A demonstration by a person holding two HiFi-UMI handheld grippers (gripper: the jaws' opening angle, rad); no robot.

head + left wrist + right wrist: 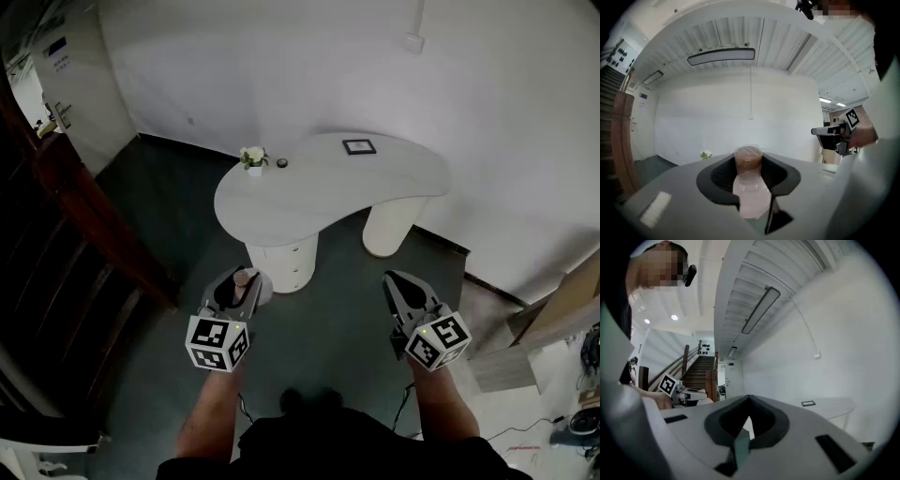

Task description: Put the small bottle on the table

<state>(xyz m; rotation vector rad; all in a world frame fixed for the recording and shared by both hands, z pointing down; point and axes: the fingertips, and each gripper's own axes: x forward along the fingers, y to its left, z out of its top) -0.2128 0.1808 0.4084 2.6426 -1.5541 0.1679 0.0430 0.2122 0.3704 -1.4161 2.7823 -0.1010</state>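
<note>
Pale pink, brown-capped small bottle (751,190) upright in grip of left tongs (240,277); right tongs (749,398) tip to tip, empty.

No words, numbers or brand names could be read anywhere. The nearest things to signs were black-and-white square markers, patterns without letters, on the cube of the left gripper (240,281) and the cube of the right gripper (396,281). A small blue sign (56,45) showed at the upper left of the head view, too small to read. A dark frame (359,146) lay on the white table (281,202), its contents illegible.
</note>
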